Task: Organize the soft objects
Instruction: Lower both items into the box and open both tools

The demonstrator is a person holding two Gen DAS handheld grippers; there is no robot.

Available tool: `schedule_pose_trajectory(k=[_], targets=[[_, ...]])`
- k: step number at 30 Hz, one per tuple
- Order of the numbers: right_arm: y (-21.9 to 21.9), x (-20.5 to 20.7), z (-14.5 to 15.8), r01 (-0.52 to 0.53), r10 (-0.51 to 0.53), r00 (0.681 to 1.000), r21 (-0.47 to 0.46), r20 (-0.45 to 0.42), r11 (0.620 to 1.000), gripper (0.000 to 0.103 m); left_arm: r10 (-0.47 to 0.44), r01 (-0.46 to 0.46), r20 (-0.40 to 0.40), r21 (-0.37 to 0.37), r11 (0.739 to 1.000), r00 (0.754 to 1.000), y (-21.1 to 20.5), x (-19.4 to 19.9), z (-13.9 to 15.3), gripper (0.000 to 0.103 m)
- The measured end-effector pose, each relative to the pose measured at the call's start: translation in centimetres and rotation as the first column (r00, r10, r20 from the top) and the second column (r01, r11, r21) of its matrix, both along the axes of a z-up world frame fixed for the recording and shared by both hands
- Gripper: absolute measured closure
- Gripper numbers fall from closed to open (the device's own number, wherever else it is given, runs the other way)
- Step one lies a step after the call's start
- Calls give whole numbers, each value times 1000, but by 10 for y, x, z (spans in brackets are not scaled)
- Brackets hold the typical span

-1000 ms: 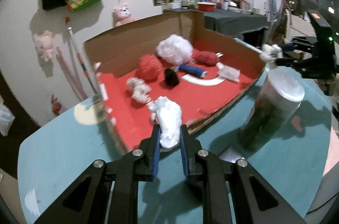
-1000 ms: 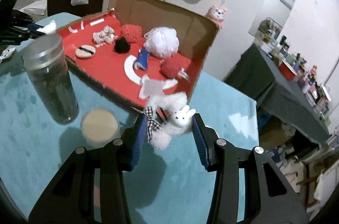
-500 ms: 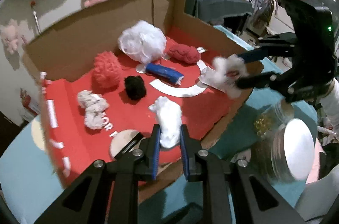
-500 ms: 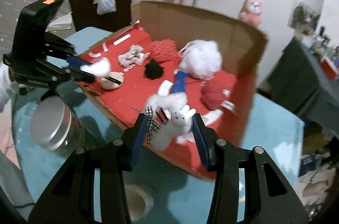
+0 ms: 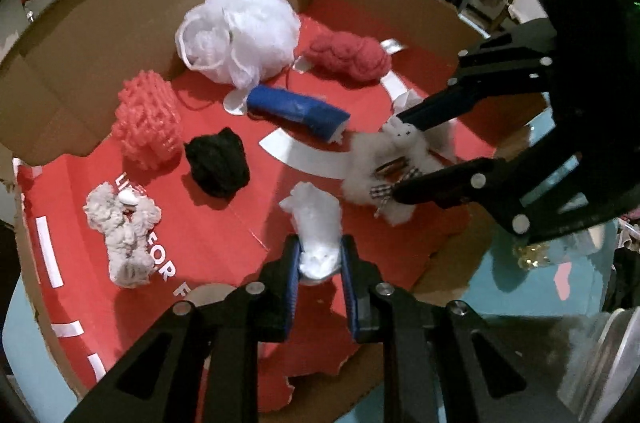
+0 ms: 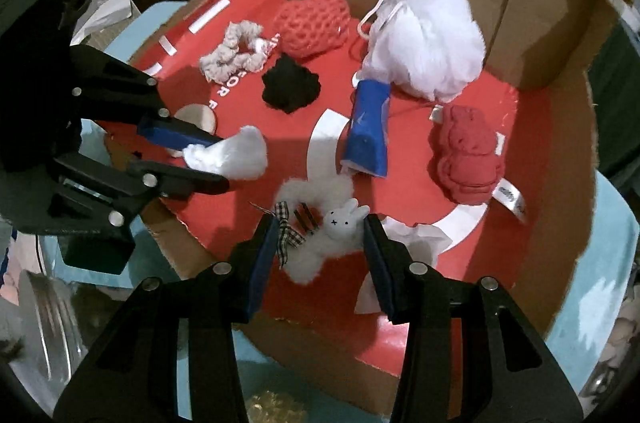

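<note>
My left gripper [image 5: 319, 263] is shut on a white cotton wad [image 5: 318, 223] and holds it over the red floor of the cardboard box [image 5: 208, 235]. My right gripper [image 6: 320, 243] is shut on a white fluffy bunny scrunchie [image 6: 316, 223] over the box's front part [image 6: 500, 251]. Each gripper shows in the other's view: the right gripper [image 5: 404, 153] with the scrunchie [image 5: 380, 175], the left gripper [image 6: 204, 161] with the wad [image 6: 236, 153]. The two sit close together.
In the box lie a white mesh pouf [image 5: 240, 31], a coral knit ball [image 5: 148, 119], a black pompom [image 5: 218, 161], a blue roll [image 5: 296, 111], a red plush [image 5: 348, 57] and a grey scrunchie [image 5: 122, 227]. A metal-lidded glass jar [image 5: 600, 363] stands on the teal table outside.
Both grippers have moved from the table in over the box with their loads, and have come closer to each other and lower toward the red floor.
</note>
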State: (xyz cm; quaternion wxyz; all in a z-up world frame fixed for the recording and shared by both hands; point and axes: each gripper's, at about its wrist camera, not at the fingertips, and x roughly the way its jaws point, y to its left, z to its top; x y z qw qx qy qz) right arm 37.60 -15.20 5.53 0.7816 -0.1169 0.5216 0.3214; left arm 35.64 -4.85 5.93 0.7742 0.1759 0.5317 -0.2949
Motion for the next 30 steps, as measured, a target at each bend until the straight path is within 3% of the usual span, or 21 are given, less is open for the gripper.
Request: schedule_pose_trajectory(k=[4,13,22,24,30], targets=[[9,2,-7,-17,17,1000,-45,2,999,59,5,-5,-6,14,1000,1000,-1,3,-6,83],[16,6,-11,-11,11,1000,-79,-1,997,57,21,-21,3,28,999,1000,-7,4,-14,72],[16,5,-9,17,-17,1000,-83,9,996,46,89,-87,74,-39,995,993,16,-4,13,39],[13,5,-5,41,-39,999,-82,21,996,40,125,-118,104,-67,991,987,24,-11,26,26],[-4,-8,20,137,-134,988,-40,73,990,26,272,-248,163,-152,957,948,49,-32,58,10]])
